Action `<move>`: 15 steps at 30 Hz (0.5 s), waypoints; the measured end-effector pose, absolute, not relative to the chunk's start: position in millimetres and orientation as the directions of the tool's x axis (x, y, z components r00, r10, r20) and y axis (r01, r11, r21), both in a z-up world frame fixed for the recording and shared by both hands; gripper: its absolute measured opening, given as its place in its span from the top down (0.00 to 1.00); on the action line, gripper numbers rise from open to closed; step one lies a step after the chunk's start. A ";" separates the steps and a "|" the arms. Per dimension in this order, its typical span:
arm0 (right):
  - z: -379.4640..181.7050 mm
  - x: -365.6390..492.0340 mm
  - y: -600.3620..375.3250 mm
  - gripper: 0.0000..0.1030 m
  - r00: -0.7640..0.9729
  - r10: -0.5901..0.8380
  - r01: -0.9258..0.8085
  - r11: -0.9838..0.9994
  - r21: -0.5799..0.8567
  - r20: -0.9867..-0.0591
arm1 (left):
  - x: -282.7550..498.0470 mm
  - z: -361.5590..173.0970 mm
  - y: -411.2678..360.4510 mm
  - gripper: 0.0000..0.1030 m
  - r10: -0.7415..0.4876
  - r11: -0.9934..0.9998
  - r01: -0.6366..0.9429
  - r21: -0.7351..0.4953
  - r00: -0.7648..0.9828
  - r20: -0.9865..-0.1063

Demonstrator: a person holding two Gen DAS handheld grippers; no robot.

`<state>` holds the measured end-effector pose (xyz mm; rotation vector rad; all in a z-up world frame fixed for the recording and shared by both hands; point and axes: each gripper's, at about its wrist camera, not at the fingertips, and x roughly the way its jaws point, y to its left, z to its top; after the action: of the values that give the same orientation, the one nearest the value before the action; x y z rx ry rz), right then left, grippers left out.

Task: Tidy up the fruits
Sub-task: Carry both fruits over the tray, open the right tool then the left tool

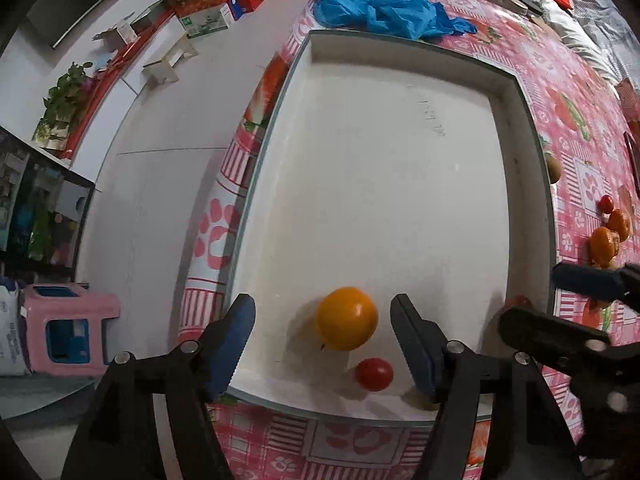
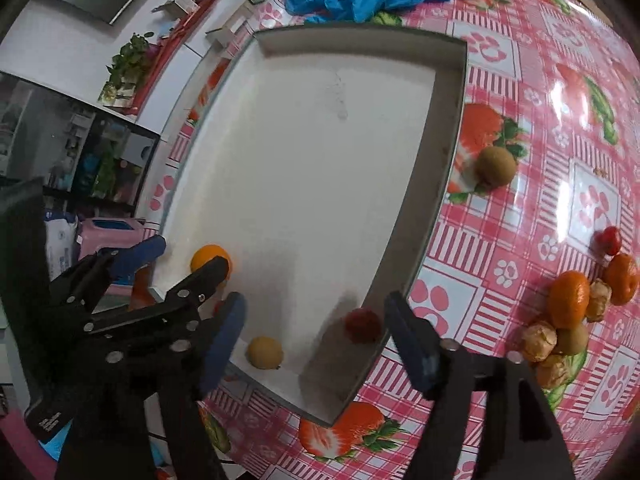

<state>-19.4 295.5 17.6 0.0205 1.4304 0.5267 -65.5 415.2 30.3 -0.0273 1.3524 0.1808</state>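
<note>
**A:** Four fruits lie in the white tray (image 1: pixel 400 184) as far as I can count, all bunched at its near end. The orange (image 1: pixel 346 318) sits between the spread fingers of the left gripper (image 1: pixel 323 344), not touched by either pad, and a small red tomato (image 1: pixel 374 374) rests just near of it.

**B:** And the right gripper (image 2: pixel 314 340)?

**A:** Also spread wide, pinching nothing. A reddish fruit (image 2: pixel 363 326) lies between its fingers against the tray's right wall, and a pale yellow fruit (image 2: pixel 265 353) sits by the near wall. Both claws hang over the tray, pointing steeply down.

**B:** So what remains?

**A:** Most of it, I judge. On the pink tablecloth (image 2: pixel 520 220) to the right of the tray there is a kiwi (image 2: pixel 496 166) on its own, and farther right a heap: two tangerines (image 2: pixel 569 299), a small red fruit (image 2: pixel 609 240), and some brown papery-husked ones (image 2: pixel 540 340).

**B:** What could go wrong?

**A:** Round fruit rolls. If a finger clips the orange on the way up, it could knock the tomato along the tray floor. The two grippers are also close together at the near end, so one swinging right toward the heap could brush the other. And the heap is tightly packed; closing on one tangerine may nudge its neighbours across the slick cloth toward the table edge.
</note>
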 end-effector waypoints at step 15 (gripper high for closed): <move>40.9 -16.1 249.8 0.10 0.153 0.290 -0.282 0.929 0.240 -0.945 | -52.4 51.4 376.8 0.31 0.103 0.994 -0.050 0.093 0.244 -0.964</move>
<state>-16.1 249.8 40.9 0.0076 1.3563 0.4099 -52.4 376.8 51.4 0.0465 1.3203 0.1044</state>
